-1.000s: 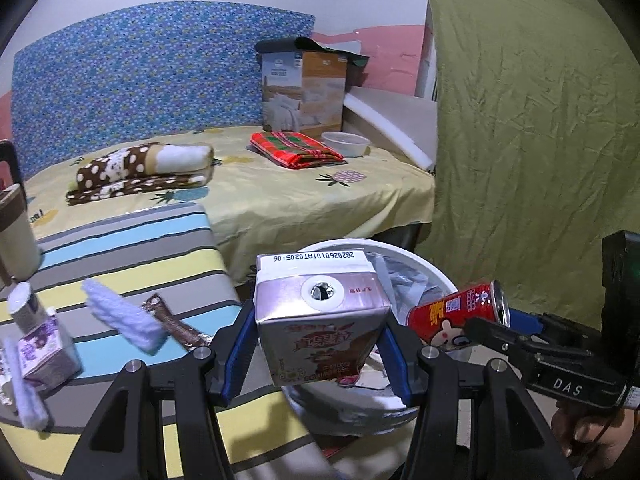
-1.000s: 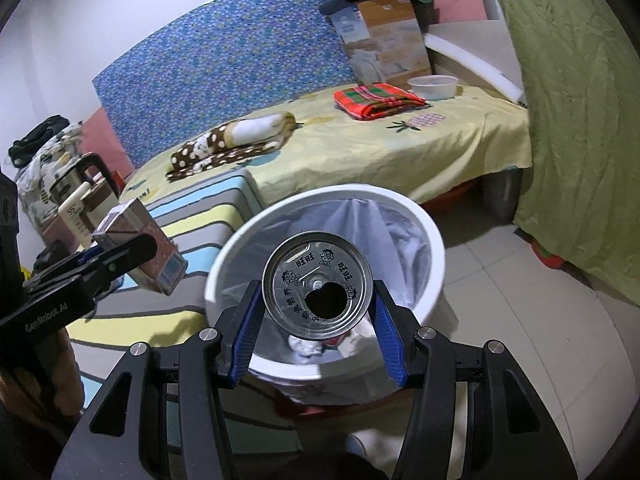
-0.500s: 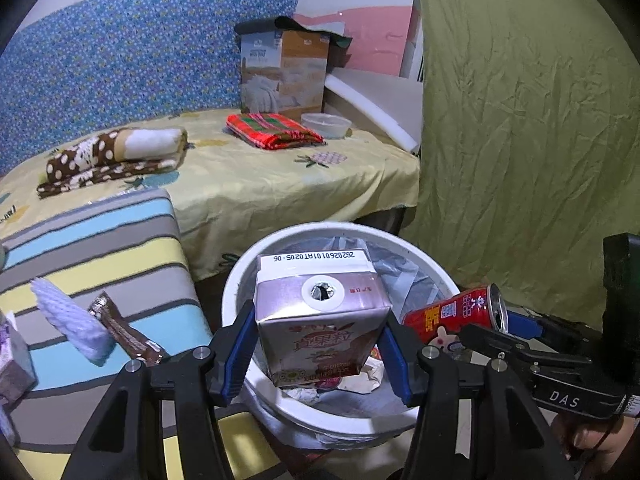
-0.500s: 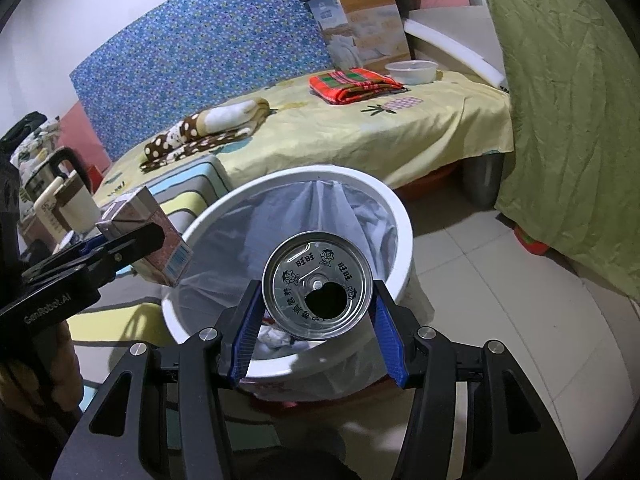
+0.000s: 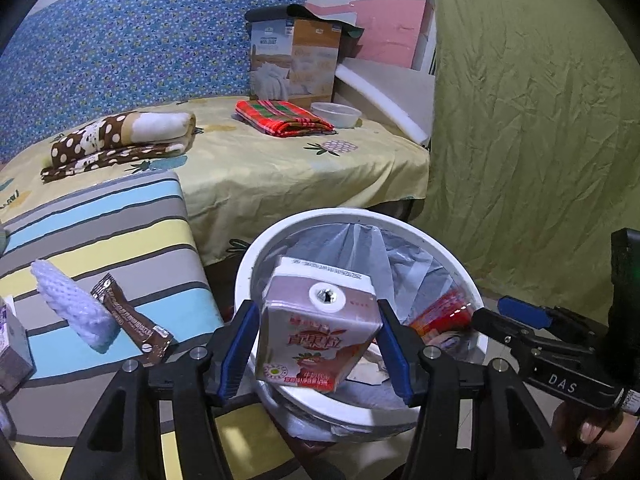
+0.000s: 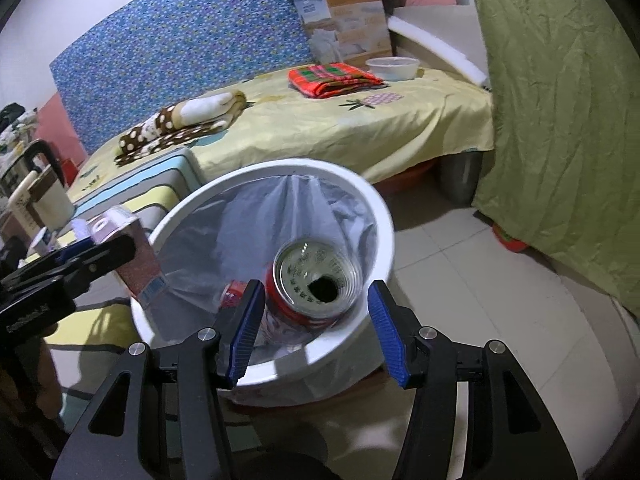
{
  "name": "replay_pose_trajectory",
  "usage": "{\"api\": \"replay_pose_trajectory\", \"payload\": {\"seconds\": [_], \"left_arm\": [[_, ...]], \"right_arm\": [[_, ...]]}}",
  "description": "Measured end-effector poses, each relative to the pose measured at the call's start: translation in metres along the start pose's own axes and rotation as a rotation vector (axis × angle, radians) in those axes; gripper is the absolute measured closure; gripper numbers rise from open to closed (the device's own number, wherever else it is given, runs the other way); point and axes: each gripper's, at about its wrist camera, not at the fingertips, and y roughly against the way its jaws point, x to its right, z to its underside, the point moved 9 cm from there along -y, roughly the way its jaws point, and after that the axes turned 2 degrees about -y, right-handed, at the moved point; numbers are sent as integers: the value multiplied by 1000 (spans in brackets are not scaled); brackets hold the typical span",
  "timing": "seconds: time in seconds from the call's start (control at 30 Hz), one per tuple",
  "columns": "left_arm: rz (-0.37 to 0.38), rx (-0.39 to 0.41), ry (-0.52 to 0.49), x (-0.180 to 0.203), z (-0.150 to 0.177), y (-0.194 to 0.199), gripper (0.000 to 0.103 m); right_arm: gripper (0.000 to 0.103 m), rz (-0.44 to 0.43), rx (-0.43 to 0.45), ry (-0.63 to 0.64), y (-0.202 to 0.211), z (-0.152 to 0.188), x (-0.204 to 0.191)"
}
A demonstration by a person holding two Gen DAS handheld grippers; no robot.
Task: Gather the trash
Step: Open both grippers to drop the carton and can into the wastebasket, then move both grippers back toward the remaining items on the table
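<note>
1. My right gripper hangs over the near rim of the white bin. Its jaws are apart, and the red can is clear of both pads. The can is down inside the bin against the plastic liner, so I judge this piece delivered.
2. My left gripper is at the bin's left rim with the pink drink carton between its pads. The carton is tilted, top towards the bin. The pads sit right at its sides, but I cannot tell whether they press on it. I hold it there so that it drops into the liner, not onto the floor.
3. More rubbish waits on the striped surface left of the bin: a white foam sleeve touching a brown wrapper near the right edge, and a small box at the left.
4. Behind is a bed with a dotted blanket, a red checked cloth, a bowl and a cardboard box. A green curtain hangs at the right, over a tiled floor.
</note>
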Motion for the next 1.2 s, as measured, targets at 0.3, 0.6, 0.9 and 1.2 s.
{"api": "replay_pose_trajectory", "payload": {"seconds": [0.3,0.6,0.9,1.2], "left_arm": [[-3,19,2,-2,0,15,45],[3,53,4,-4,1,38,42],[-10,67,41,-18,16,69,42],[-51,86,84,-43,31,100,42]], "right_arm": [[47,-2,28,-8,8,-4,-2],[47,-50,39,-1,17,-4,-19],[47,-93,63,27,29,-6,-39],[47,-144,76,65,40,-1,-67]]}}
